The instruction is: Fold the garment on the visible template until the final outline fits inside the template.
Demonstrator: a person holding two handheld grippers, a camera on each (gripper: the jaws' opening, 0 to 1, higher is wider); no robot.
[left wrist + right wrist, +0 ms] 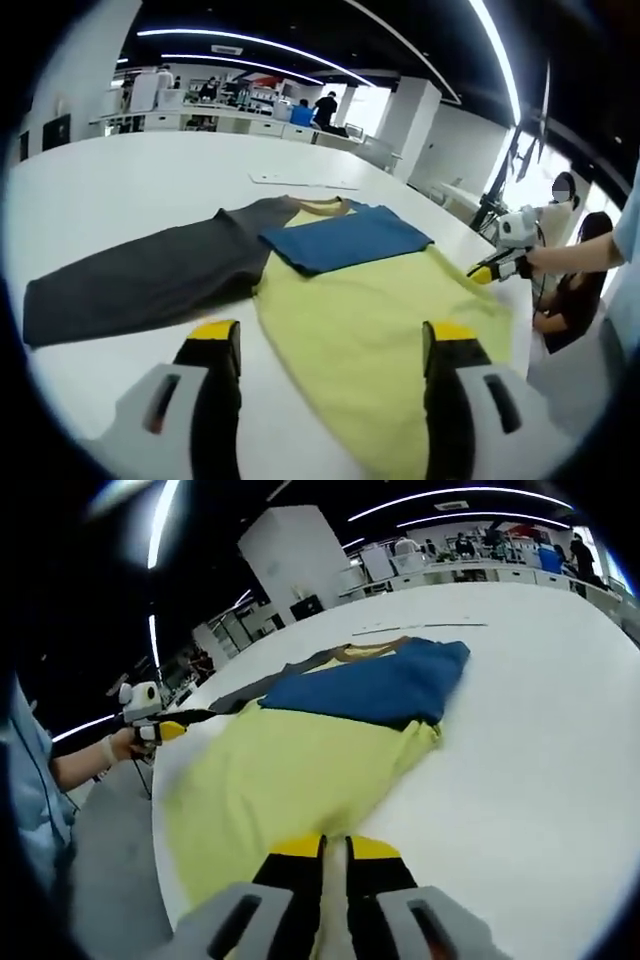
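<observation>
A shirt lies flat on the white table [120, 190]. Its body is yellow [370, 320], a blue sleeve [345, 240] is folded across the chest, and a grey sleeve [130, 280] is spread out to the side. My left gripper [333, 335] hangs open just over the yellow hem, with nothing between its jaws. My right gripper [335, 865] is shut on the yellow fabric [290, 770] at the shirt's near edge. The blue sleeve [380, 685] lies beyond it. Each gripper shows in the other's view at the garment's side: the right gripper [497, 268] and the left gripper [165, 728].
A thin flat white sheet [305, 181] lies on the table past the collar, also seen as the sheet [420, 628]. The table edge [520, 330] runs close by the shirt, and seated people [570, 290] are just beyond it. Desks and people stand far behind.
</observation>
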